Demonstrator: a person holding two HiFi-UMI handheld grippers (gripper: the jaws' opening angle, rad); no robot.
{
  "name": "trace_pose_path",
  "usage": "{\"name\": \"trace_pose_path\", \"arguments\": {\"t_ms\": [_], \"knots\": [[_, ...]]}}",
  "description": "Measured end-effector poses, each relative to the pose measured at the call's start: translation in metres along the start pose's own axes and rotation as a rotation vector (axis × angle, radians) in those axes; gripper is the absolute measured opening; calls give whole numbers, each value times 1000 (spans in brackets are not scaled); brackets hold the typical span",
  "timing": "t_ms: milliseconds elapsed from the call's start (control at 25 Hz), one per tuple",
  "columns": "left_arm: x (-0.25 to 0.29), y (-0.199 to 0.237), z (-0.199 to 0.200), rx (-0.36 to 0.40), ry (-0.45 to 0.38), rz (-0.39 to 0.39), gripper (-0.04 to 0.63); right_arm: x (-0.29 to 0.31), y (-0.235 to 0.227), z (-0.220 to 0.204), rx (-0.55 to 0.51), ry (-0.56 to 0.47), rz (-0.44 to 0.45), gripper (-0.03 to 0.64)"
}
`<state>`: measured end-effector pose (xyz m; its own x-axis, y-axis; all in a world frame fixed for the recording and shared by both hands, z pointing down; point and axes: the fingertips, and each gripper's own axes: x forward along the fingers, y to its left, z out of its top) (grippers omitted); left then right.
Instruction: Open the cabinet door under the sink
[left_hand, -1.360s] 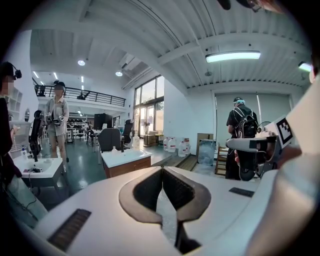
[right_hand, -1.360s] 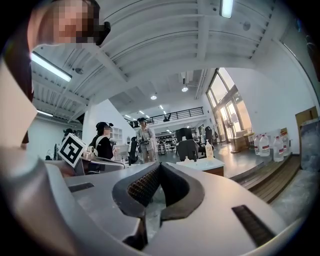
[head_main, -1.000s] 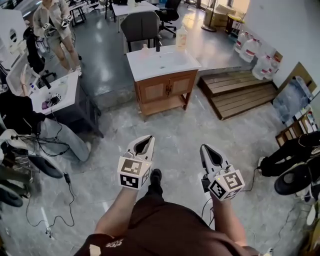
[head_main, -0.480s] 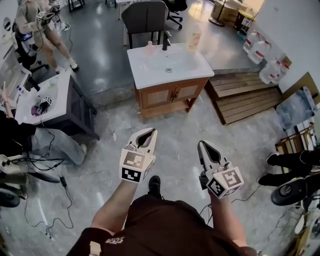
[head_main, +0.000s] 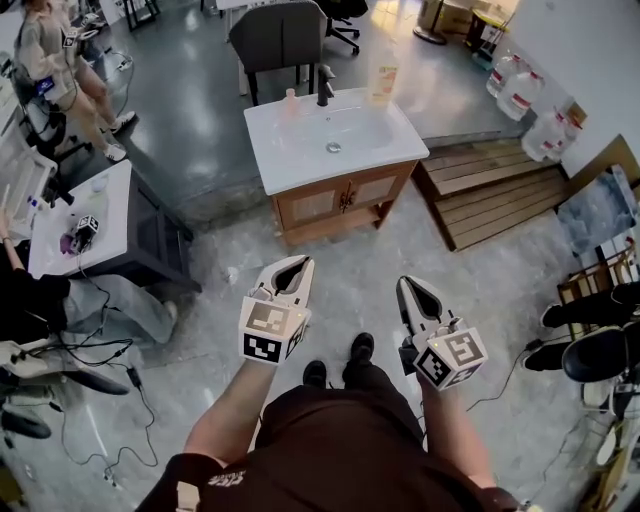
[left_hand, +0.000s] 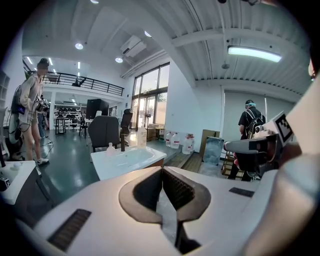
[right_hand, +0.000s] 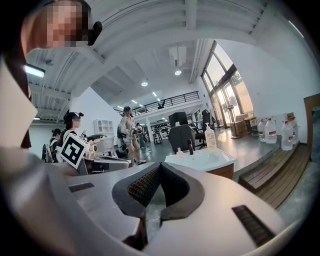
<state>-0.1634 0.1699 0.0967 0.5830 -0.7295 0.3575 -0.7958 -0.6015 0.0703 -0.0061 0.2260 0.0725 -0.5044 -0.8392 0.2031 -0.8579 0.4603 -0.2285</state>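
Note:
A white sink top sits on a wooden cabinet with two closed doors some way ahead of me on the grey floor. The same sink shows in the left gripper view, and the sink also in the right gripper view. My left gripper is held in front of me, shut and empty, well short of the cabinet. My right gripper is level with it on the right, also shut with nothing between its jaws. Both point toward the cabinet.
A black faucet, a soap bottle and a small bottle stand on the sink. A dark cart is at left, wooden pallets at right, a grey chair behind. A person stands far left.
Both grippers have been carried forward toward the sink cabinet, which now looks closer and more centred. Their jaws have stayed shut.

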Motion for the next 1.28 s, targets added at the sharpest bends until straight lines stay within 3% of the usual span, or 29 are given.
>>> {"name": "trace_pose_path", "arguments": {"t_ms": [400, 560, 760, 1040, 1280], "knots": [[122, 14, 16, -29, 64, 87, 18, 76, -121, 22, 42, 37, 82, 14], [187, 5, 33, -90, 87, 123, 18, 116, -193, 50, 21, 52, 145, 14], [249, 6, 49, -172, 90, 204, 18, 151, -259, 50, 16, 122, 242, 14], [281, 25, 39, -207, 121, 281, 18, 189, -294, 32, 49, 182, 285, 14], [299, 51, 14, -206, 151, 272, 18, 231, -279, 5, 16, 294, 342, 15]]}}
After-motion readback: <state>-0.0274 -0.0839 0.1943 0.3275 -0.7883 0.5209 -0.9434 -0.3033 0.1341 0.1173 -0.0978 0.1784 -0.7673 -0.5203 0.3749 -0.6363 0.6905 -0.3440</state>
